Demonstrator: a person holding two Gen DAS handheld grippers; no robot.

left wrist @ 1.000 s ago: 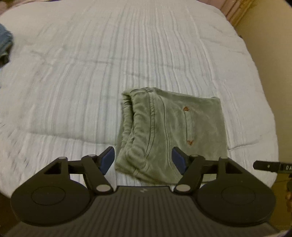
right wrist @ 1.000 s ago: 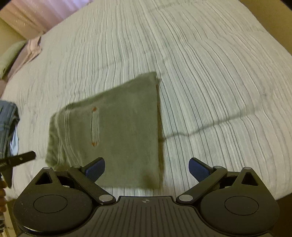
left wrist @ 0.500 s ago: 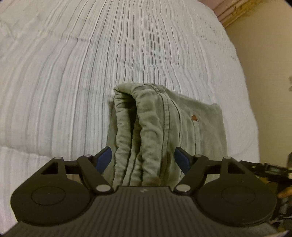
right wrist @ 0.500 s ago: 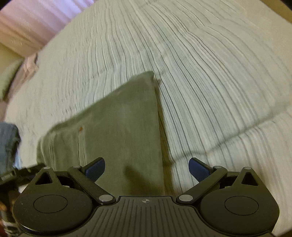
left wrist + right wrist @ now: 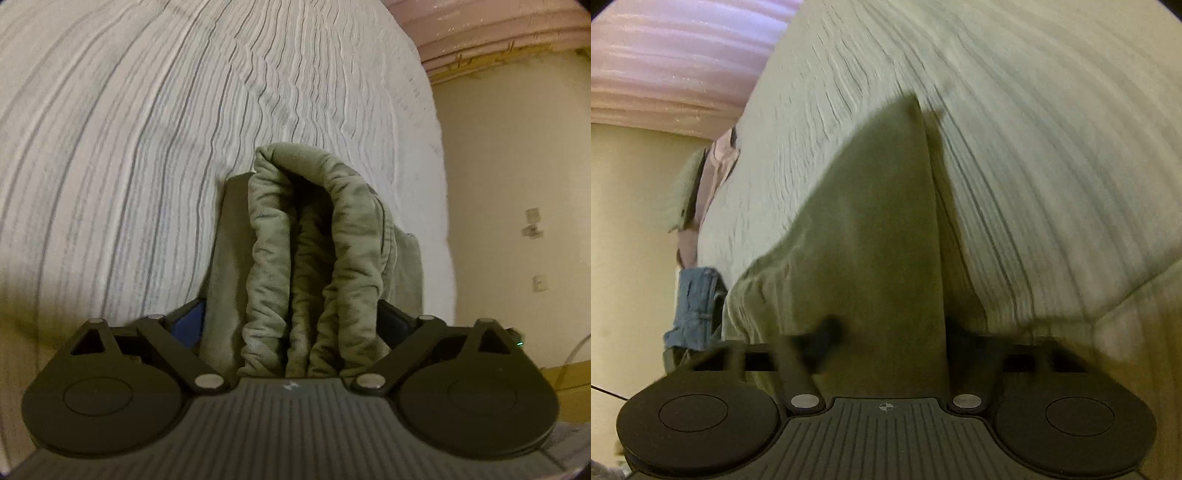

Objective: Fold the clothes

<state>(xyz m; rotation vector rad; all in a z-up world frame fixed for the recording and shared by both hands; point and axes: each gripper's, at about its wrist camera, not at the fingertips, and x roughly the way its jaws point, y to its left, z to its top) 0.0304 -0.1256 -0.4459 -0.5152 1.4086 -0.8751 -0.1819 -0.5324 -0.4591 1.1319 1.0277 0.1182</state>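
Both grippers lowered onto folded green trousers (image 5: 314,258) since earlier frame. Trousers lie on striped bed cover (image 5: 129,147). Left gripper (image 5: 291,317): jaws just widened, spread around thick rolled waistband edge. Right gripper (image 5: 890,332): jaws just narrowing, flat folded edge between them, blurred; contact unclear. Blue denim (image 5: 696,306) left of trousers.

Striped bedspread (image 5: 129,166): lying bare toward its far edge; folded green garment (image 5: 314,258) blocking its near edge; jeans (image 5: 696,306) crowding the left edge.
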